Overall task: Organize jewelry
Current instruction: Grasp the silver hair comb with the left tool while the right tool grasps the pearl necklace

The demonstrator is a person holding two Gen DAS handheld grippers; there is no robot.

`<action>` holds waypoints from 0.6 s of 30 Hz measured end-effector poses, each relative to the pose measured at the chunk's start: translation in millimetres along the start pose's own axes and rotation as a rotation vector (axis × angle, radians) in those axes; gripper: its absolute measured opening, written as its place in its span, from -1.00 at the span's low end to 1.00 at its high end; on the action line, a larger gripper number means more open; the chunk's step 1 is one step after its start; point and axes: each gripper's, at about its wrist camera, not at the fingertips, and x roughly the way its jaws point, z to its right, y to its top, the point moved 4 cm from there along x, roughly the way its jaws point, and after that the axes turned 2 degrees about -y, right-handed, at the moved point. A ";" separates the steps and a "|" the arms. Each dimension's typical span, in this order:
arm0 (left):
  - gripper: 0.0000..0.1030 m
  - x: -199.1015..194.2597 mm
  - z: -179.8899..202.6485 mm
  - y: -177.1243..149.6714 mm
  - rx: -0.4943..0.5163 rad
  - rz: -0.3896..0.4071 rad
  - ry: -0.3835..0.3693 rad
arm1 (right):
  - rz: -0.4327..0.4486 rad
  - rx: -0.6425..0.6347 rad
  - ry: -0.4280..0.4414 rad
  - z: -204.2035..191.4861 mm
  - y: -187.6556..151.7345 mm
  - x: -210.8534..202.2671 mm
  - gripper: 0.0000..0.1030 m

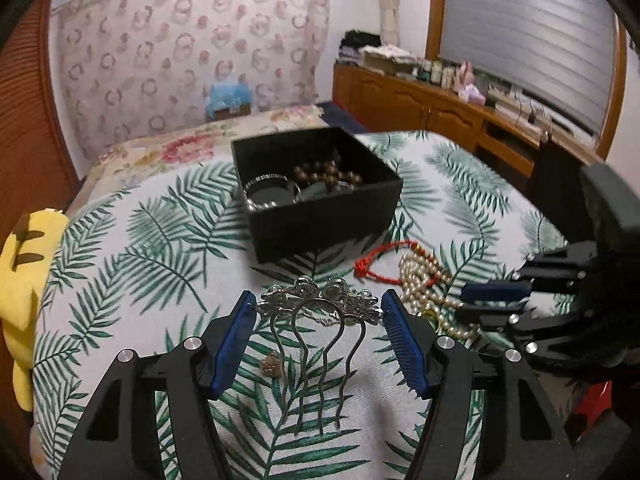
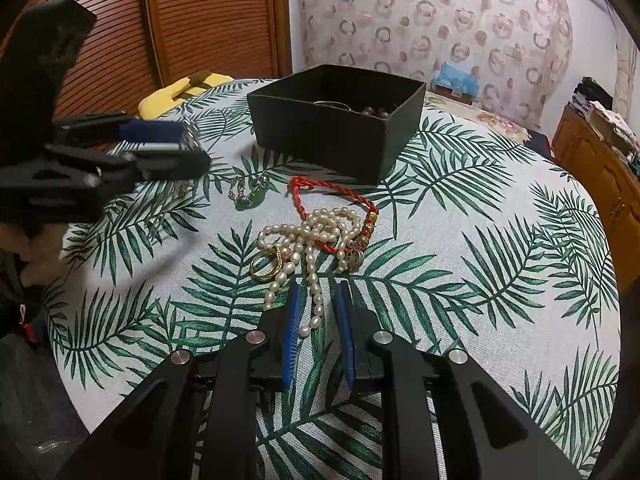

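Silver hair comb [image 1: 318, 320] gripped by left claw [image 1: 318, 312]; right claw [image 2: 316, 300] narrow, pearls [image 2: 316, 240] partly hidden.

1. Both wrist views are moderately lit by soft indoor light with a warm cast; nothing is blown out.
2. The black jewelry box [image 1: 320, 196] throws a soft shadow onto the leaf-print cloth [image 1: 152, 248] on its near side, so light falls from above and beyond.
3. Small highlights glint on the silver hair comb [image 1: 320, 312] and the pearl necklace [image 2: 316, 240].
4. Strong fisheye distortion bows the window frame [image 1: 434, 8] and louvred door [image 2: 120, 32]; dark vignetting fills the corners.
5. The left gripper [image 2: 176, 148] looks smeared in the right wrist view.
6. The far wallpaper [image 1: 180, 52] is soft and grainy.
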 end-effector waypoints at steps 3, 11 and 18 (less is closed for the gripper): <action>0.20 -9.3 -3.4 4.0 -0.014 0.027 0.000 | 0.000 -0.001 -0.002 -0.1 0.1 -0.1 -0.61; 0.20 -16.1 -5.6 6.1 -0.033 0.048 0.001 | -0.008 -0.004 0.000 -0.2 1.5 -0.6 -0.90; 0.20 -21.3 -11.2 6.1 -0.045 0.058 0.007 | 0.042 -0.022 0.004 -3.4 13.3 -18.9 -0.90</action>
